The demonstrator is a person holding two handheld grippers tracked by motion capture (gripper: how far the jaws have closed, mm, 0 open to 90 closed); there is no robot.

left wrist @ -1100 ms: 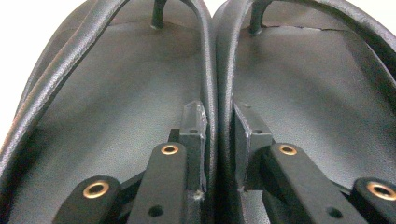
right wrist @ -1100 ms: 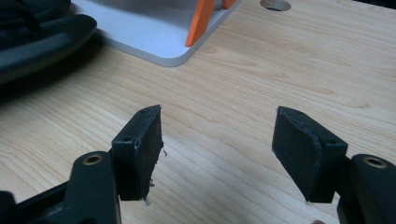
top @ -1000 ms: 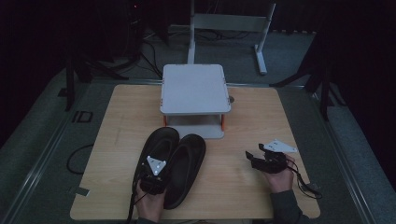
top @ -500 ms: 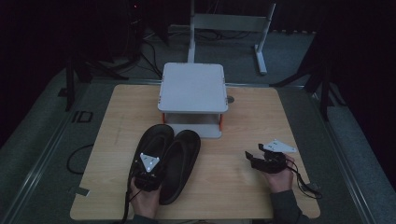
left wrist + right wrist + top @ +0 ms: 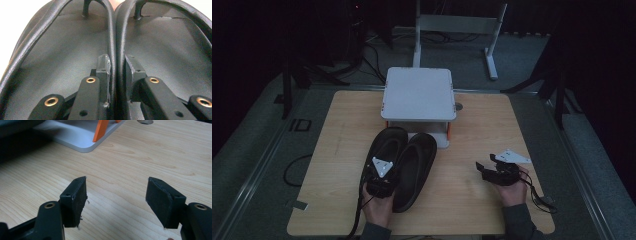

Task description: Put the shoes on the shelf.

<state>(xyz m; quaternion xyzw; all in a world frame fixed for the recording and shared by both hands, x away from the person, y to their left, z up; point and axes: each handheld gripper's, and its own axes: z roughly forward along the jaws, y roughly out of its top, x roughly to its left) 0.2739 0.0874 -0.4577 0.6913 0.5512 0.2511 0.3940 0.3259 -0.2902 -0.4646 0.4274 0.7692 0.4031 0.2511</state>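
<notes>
Two black slippers lie side by side on the wooden table (image 5: 342, 130), toes toward the stand: the left slipper (image 5: 382, 145) (image 5: 62, 50) and the right slipper (image 5: 419, 160) (image 5: 170, 50). My left gripper (image 5: 388, 167) (image 5: 117, 67) is shut on their two adjoining inner rims and pinches them together near the heels. My right gripper (image 5: 484, 169) (image 5: 116, 192) stands open low over bare wood at the right, nothing between its pads.
A white two-level stand (image 5: 419, 95) (image 5: 75, 135) with orange legs sits at the table's back middle, just beyond the slipper toes. A small round hole (image 5: 145, 121) is in the tabletop beside it. A metal frame (image 5: 457, 25) and cables lie on the floor behind.
My left gripper and the pinched slipper pair have shifted a little away from the person, toward the stand. The right gripper has stayed put.
</notes>
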